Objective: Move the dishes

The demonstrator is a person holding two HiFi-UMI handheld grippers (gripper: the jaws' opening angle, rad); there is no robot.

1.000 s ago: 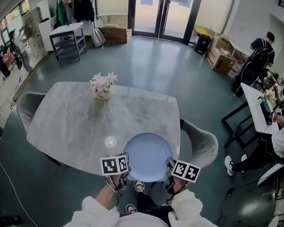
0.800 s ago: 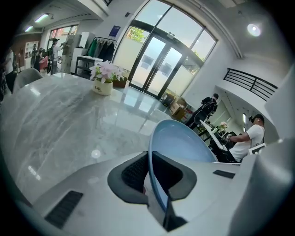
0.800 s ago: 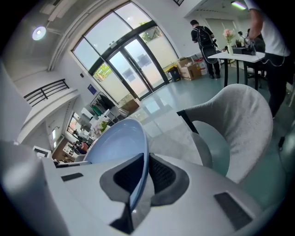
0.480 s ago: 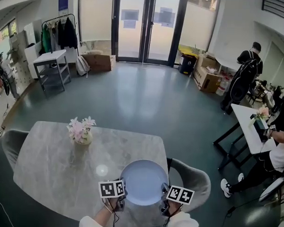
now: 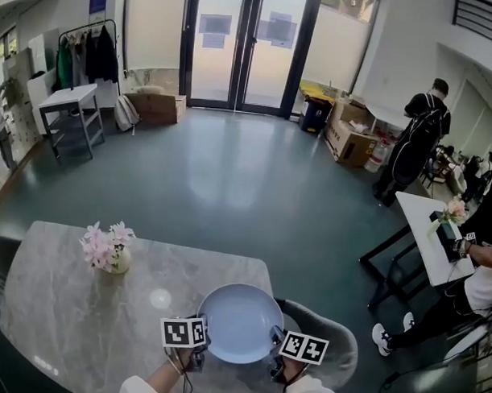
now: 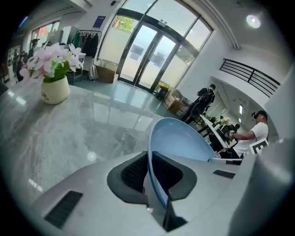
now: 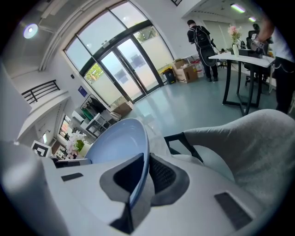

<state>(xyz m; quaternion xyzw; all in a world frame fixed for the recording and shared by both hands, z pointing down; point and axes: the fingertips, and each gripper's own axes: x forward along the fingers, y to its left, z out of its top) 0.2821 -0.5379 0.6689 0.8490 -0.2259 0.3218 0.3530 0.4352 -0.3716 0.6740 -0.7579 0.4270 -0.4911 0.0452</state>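
Note:
A pale blue plate [image 5: 240, 322] is held over the near right corner of the grey marble table [image 5: 65, 306]. My left gripper [image 5: 199, 341] is shut on the plate's left rim, and the rim [image 6: 156, 161] runs between its dark pads. My right gripper [image 5: 275, 342] is shut on the opposite rim, where the plate [image 7: 117, 143] edge sits clamped between the pads. The plate is empty and roughly level in the head view.
A cream vase of pink flowers [image 5: 107, 248] stands on the table's left part. A grey chair [image 5: 326, 335] sits at the table's right end. Another table with a person [image 5: 461, 264] is at the far right. Boxes [image 5: 350, 139] lie by the glass doors.
The view has tilted up and swung right, so the table and flowers slid left and down. The plate stays clamped between both grippers.

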